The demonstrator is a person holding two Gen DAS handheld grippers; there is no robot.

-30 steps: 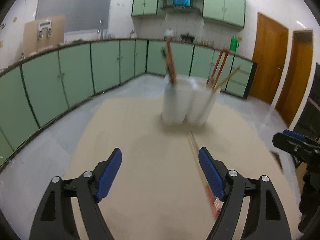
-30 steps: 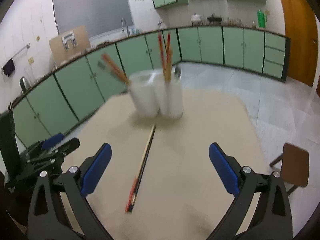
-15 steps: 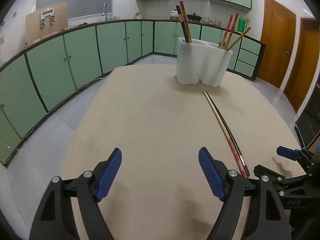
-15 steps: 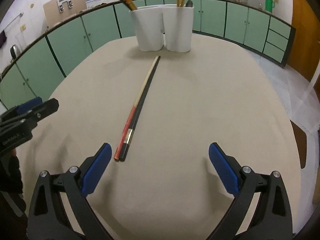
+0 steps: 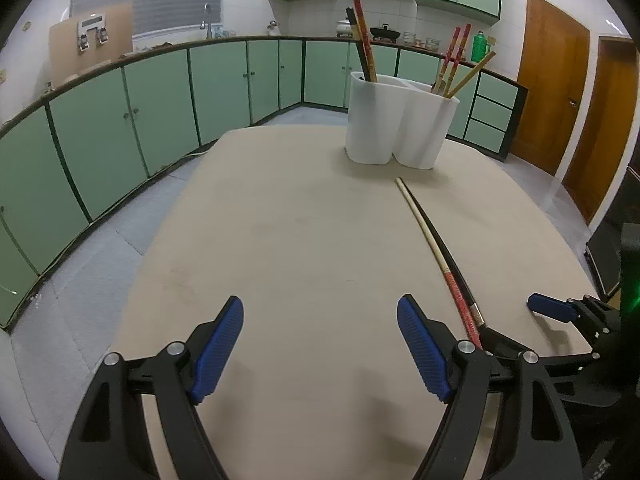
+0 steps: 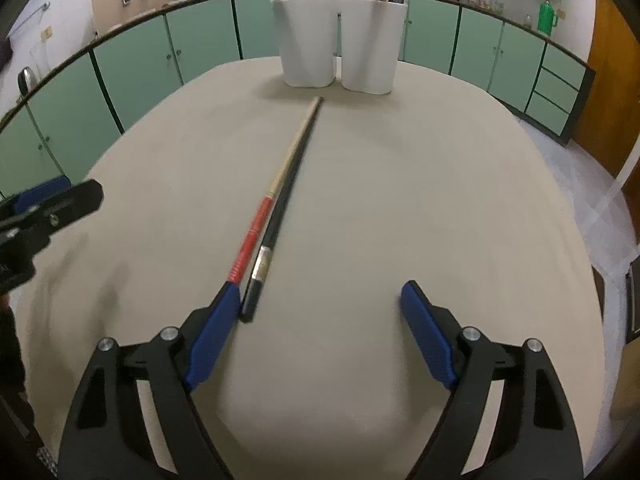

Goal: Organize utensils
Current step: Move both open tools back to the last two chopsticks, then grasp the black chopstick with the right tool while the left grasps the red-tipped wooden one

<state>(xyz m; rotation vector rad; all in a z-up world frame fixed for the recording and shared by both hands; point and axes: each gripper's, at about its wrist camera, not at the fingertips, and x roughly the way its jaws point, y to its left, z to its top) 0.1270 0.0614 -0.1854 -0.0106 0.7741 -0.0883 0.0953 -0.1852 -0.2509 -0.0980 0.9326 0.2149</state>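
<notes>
A white two-part utensil holder (image 5: pixel 400 120) (image 6: pixel 340 36) stands at the far side of the beige table and holds several chopsticks. Two loose chopsticks lie side by side on the table: a red-handled one (image 6: pixel 256 236) (image 5: pixel 456 284) and a black one (image 6: pixel 280 208). My right gripper (image 6: pixel 320 300) is open, low over the table, with its left finger (image 6: pixel 216 328) next to the chopsticks' near ends. My left gripper (image 5: pixel 320 320) is open and empty, left of the chopsticks. The right gripper (image 5: pixel 560 312) also shows in the left wrist view.
The round beige table (image 5: pixel 300 220) has its edge close on all sides. Green kitchen cabinets (image 5: pixel 120 120) line the walls. Wooden doors (image 5: pixel 560 92) are at the right. The left gripper (image 6: pixel 44 204) shows at the left edge of the right wrist view.
Both grippers have lowered toward the table. The right gripper has advanced, so the chopsticks' near ends now lie at its left finger. Both stay open.
</notes>
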